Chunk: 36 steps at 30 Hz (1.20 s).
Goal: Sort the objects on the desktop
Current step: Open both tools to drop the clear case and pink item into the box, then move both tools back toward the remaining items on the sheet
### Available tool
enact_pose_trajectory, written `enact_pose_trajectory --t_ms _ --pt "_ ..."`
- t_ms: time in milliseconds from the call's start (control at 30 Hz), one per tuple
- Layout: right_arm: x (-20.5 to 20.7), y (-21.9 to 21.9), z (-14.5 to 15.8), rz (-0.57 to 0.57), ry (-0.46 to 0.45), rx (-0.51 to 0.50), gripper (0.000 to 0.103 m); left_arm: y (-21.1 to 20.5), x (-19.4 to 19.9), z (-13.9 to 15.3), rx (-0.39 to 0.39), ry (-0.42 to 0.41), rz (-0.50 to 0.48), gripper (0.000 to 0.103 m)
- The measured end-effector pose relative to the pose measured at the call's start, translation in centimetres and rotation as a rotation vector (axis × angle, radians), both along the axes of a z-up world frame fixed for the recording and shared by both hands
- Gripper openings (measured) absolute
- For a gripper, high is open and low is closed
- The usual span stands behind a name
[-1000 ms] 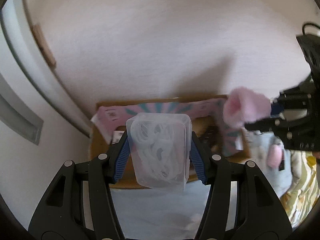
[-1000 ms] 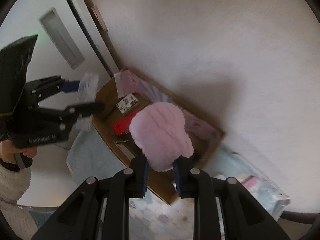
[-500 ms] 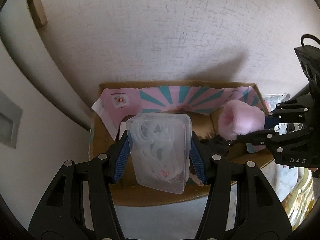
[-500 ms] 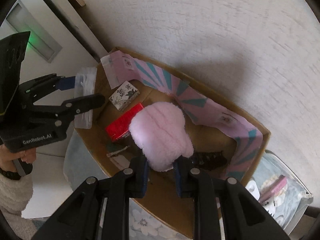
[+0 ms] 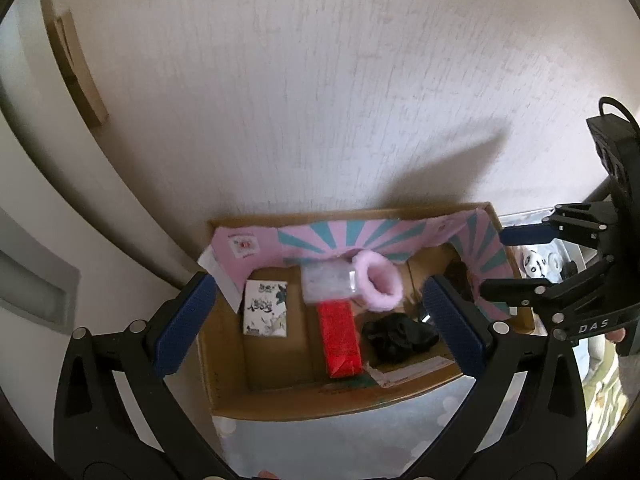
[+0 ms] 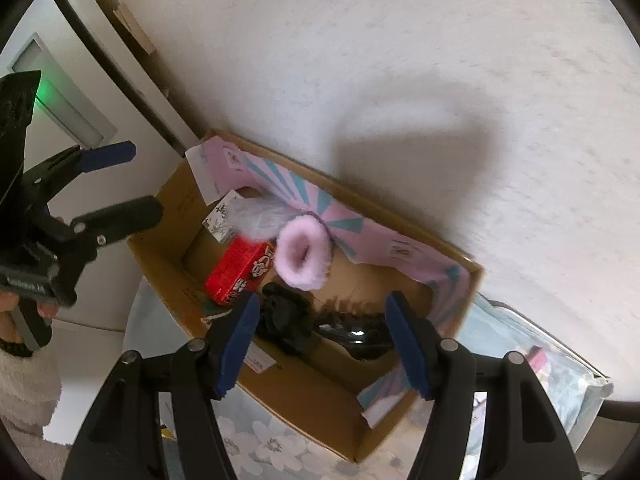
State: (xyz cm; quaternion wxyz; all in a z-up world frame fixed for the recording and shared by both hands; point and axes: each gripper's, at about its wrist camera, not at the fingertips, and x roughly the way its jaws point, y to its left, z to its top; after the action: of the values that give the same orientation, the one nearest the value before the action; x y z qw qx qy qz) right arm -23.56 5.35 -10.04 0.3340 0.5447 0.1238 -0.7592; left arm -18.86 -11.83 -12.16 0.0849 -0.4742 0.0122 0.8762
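Note:
An open cardboard box (image 5: 224,376) (image 6: 316,404) stands against the wall. Inside it lie a fluffy pink ring (image 5: 379,286) (image 6: 304,254), a clear plastic case (image 5: 326,286) (image 6: 256,216), blurred in both views, a red packet (image 5: 340,338) (image 6: 240,270), a white card pack (image 5: 266,308) and dark fabric (image 5: 396,334) (image 6: 286,320). My left gripper (image 5: 318,326) is open and empty above the box's front. My right gripper (image 6: 326,346) is open and empty above the box's right part; it also shows in the left wrist view (image 5: 516,260).
A pink and teal paper (image 5: 360,238) lines the box's back wall. A flowered cloth (image 6: 280,448) covers the surface under the box. A clear bin (image 6: 560,392) with small items stands to the right. The white wall is just behind the box.
Both grippers have opened. The clear case has left my left gripper and the pink ring my right one; both are now inside the box.

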Motion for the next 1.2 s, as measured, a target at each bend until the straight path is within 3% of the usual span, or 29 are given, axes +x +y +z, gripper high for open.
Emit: enact_pose_trajectory --t_ms 267,567,900,1200 --pt "0.7 2.2 2.6 -0.015 0.05 -0.005 0.061 1.2 0.2 1.3 0.0 0.008 -0.019 0.103" --pt "1.6 8.1 7.0 -0.067 0.102 -0.006 0.061 4.7 1.0 5.4 -0.029 0.073 -0.076 0.103" --pt "4.1 17.8 10.3 -0.194 0.153 0.011 0.061 14.3 3.3 8.6 -0.039 0.141 -0.268 0.103" --pt "7.3 25.7 9.1 -0.281 0.145 0.033 0.061 24.3 6.5 6.9 -0.035 0.096 -0.431 0.103"
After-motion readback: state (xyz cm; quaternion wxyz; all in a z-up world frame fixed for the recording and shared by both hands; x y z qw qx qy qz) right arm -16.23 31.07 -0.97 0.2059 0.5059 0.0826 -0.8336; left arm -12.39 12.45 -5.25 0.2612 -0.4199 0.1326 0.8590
